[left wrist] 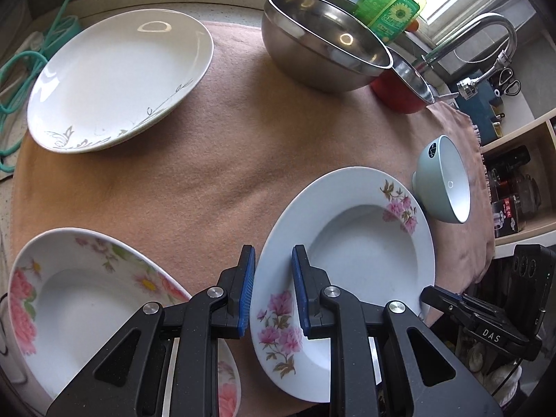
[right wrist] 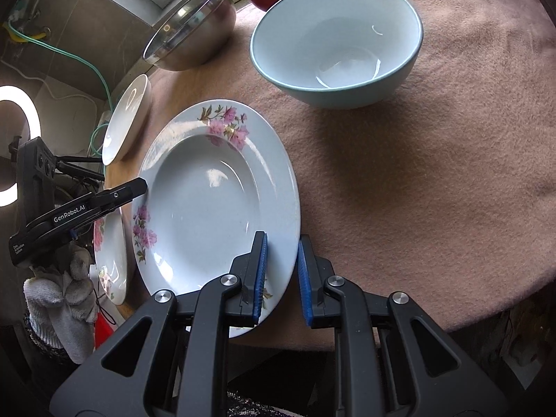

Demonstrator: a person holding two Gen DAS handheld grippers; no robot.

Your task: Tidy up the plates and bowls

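Both grippers clamp one plate
Left gripper (left wrist: 272,278) and right gripper (right wrist: 280,272) tilt steeply down — each pinching the floral plate's (right wrist: 208,201) rim, opposite sides.

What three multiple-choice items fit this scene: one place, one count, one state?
1. What stands right beside the steel bowl?
A. the red bowl
B. a kettle
C. a cutting board

2. How many bowls are on the cloth?
A. one
B. three
C. five

3. The purple-flowered plate is:
A. upside down
B. stacked under a bowl
C. gripped at its rim from two sides

Key:
1 A: the red bowl sits against the steel bowl's far side.
2 B: the bowls are steel, red and the pale blue bowl.
3 C: the left gripper and right gripper each clamp the plate's rim.
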